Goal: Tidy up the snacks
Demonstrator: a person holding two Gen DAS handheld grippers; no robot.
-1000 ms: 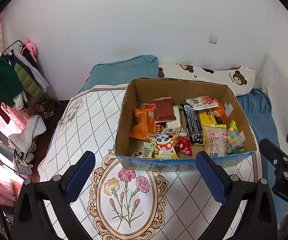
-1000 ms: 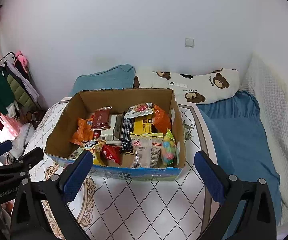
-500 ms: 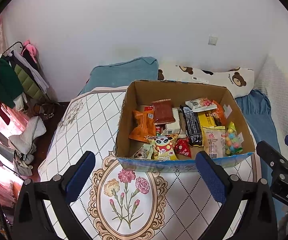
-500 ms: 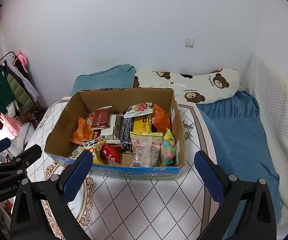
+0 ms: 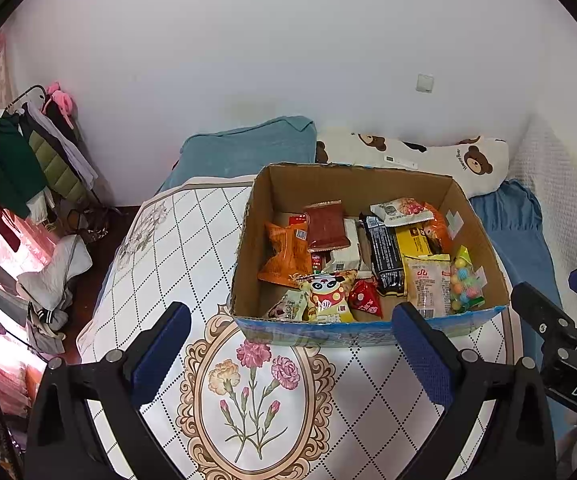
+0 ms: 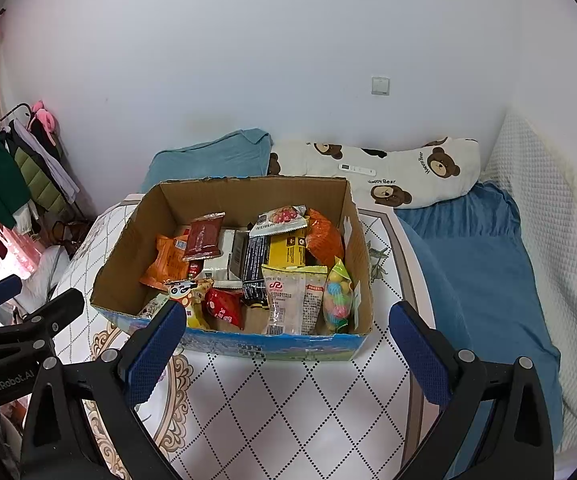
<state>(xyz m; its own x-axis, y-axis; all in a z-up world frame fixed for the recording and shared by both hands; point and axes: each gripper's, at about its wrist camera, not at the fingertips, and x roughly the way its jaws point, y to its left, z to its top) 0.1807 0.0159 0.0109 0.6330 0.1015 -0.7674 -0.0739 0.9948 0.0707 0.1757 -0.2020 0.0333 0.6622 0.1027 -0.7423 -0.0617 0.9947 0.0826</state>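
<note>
An open cardboard box (image 5: 288, 196) (image 6: 248, 194) stands on a quilted white bedspread and holds several snack packets. Among them are an orange bag (image 5: 284, 254) (image 6: 166, 262), a dark red packet (image 5: 326, 226) (image 6: 204, 236), a panda packet (image 5: 328, 294), a black bar (image 5: 384, 254) (image 6: 254, 268) and a bag of coloured candy balls (image 5: 464, 286) (image 6: 338, 294). My left gripper (image 5: 288, 356) hovers open in front of the box's near wall, empty. My right gripper (image 6: 288, 352) is open and empty too, just short of the same wall.
A teal pillow (image 5: 248, 152) and a bear-print pillow (image 6: 400, 176) lie behind the box against the white wall. A blue blanket (image 6: 480, 264) covers the bed's right side. A clothes rack (image 5: 20, 160) stands left, beyond the bed's edge.
Both grippers have drifted slightly; the box sits a little lower and nearer in the left wrist view. Nothing was grasped or released.
</note>
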